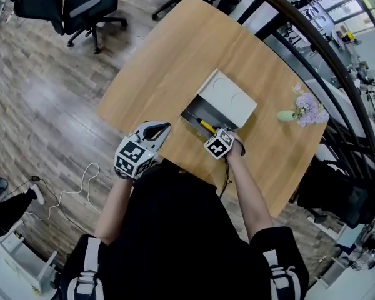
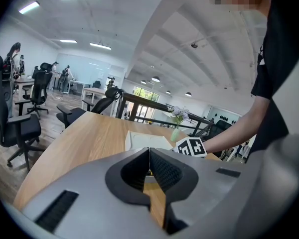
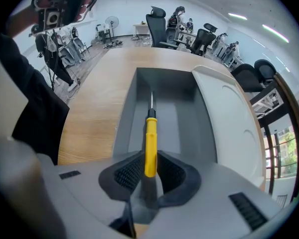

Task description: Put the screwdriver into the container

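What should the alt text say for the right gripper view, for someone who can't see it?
The right gripper clamps the yellow handle of a screwdriver, its metal shaft pointing ahead into the open grey container on a wooden table. A white lid lies just right of the container; office chairs stand behind.

The screwdriver (image 3: 150, 146) has a yellow handle. The container (image 3: 174, 108) is grey inside, its lid (image 3: 224, 118) white. The table (image 1: 175, 61) is pale wood-grain; the flowers (image 1: 309, 108) lilac, their vase (image 1: 286, 115) mint green.

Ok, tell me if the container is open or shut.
Open. The container shows its grey inside bare, white lid off to one side; the screwdriver in the right claw points in.
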`<act>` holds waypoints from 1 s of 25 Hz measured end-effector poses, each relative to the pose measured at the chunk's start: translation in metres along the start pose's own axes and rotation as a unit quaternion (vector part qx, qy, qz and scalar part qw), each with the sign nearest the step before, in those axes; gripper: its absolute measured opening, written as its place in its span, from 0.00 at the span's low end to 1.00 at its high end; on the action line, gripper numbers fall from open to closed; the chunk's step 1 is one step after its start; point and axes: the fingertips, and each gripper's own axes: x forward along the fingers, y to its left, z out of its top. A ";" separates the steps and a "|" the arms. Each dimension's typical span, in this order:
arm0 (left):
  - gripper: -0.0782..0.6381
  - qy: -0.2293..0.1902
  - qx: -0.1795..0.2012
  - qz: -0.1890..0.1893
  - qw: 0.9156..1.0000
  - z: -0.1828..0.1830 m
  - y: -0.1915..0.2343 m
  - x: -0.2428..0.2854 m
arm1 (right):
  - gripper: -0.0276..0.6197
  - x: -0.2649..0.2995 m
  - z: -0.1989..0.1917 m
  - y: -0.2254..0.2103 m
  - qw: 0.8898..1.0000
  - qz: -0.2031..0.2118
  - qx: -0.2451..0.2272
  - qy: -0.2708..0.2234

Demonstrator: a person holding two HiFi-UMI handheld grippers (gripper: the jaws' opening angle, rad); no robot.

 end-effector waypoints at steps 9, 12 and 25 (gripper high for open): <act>0.14 0.000 0.009 -0.012 1.000 0.002 -0.008 0.003 | 0.21 -0.017 0.000 0.000 1.000 -0.011 0.016 -0.022; 0.14 0.003 0.012 -0.019 1.000 0.003 -0.013 0.005 | 0.21 -0.027 -0.005 0.000 0.999 -0.022 0.031 -0.038; 0.14 0.005 0.033 -0.043 0.999 0.008 -0.037 0.012 | 0.09 -0.074 -0.040 0.006 0.972 -0.069 0.150 -0.165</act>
